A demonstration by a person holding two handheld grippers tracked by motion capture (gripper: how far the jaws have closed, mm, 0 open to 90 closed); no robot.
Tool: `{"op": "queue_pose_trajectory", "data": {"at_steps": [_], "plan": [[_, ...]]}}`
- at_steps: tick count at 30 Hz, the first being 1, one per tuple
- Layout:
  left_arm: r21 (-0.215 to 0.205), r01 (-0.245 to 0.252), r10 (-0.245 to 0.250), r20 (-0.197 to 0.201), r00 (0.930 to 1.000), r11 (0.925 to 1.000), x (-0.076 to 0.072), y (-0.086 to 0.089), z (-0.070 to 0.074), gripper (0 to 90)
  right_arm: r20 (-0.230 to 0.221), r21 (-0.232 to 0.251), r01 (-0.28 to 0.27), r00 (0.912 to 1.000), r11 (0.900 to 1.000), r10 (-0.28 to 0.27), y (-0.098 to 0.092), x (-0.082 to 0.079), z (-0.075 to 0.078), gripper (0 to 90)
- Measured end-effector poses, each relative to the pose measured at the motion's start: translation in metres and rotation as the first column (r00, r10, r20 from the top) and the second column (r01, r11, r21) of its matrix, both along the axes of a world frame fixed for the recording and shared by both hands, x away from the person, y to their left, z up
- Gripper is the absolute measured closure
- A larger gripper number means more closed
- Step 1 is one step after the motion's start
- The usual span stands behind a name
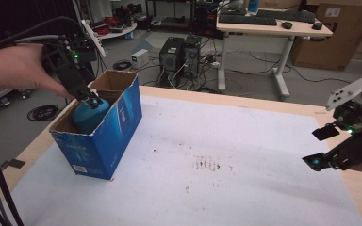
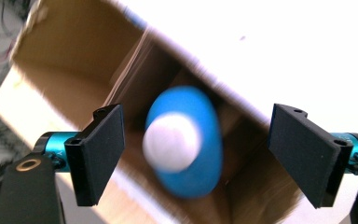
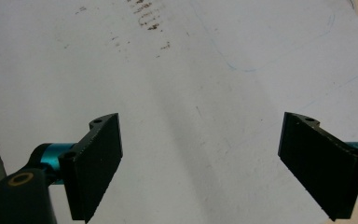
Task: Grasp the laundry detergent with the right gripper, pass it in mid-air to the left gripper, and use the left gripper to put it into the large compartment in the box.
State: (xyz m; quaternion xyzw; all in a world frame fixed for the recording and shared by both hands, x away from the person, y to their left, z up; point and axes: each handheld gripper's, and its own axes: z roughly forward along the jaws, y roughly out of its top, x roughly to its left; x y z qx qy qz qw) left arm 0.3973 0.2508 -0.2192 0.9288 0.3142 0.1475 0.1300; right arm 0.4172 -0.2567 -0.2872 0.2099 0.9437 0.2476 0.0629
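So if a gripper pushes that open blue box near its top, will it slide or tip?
The blue box stands tall on a narrow base, so a high push would probably tip it. Its thin cardboard walls likely flex. The blue object inside adds little steadying weight, probably.

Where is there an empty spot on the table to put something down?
The white mat is bare from the blue box across to the right gripper, apart from some dark smudges mid-mat. It is crowded at the box: a blue thing sits inside, with the left gripper just above it.

Blue object [image 2: 186,144] motion-blurred, lower half hidden inside the box [image 1: 108,141] (identity unclear)
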Motion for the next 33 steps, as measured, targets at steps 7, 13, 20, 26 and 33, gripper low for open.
{"op": "queue_pose_trajectory", "data": {"at_steps": [7,13,20,26,33], "plan": [[-0.011,0.129,-0.129,0.011,0.9916,0.9916,0.001,-0.046,0.003,19.1,0.0,-0.005,0.01,1.0,1.0,-0.01,0.001,-0.008,0.002,12.9],[-0.031,0.212,-0.211,0.019,0.9773,0.9769,0.003,-0.078,0.0,19.1,0.011,-0.002,0.023,0.9997,1.0,-0.023,0.002,-0.013,0.003,12.9],[-0.055,0.286,-0.285,0.017,0.9583,0.9567,0.002,-0.113,-0.013,19.1,0.023,0.003,0.02,0.9995,1.0,-0.02,0.005,-0.021,0.004,12.9],[-0.069,0.325,-0.325,0.007,0.9457,0.9433,-0.001,-0.133,-0.027,19.1,0.024,0.012,0.025,0.9994,1.0,-0.025,0.01,-0.023,0.003,12.9],[-0.081,0.327,-0.327,0.013,0.945,0.9416,-0.002,-0.147,-0.042,19.1,0.025,0.01,0.013,0.9996,1.0,-0.013,0.015,-0.024,0.002,12.9]]}}
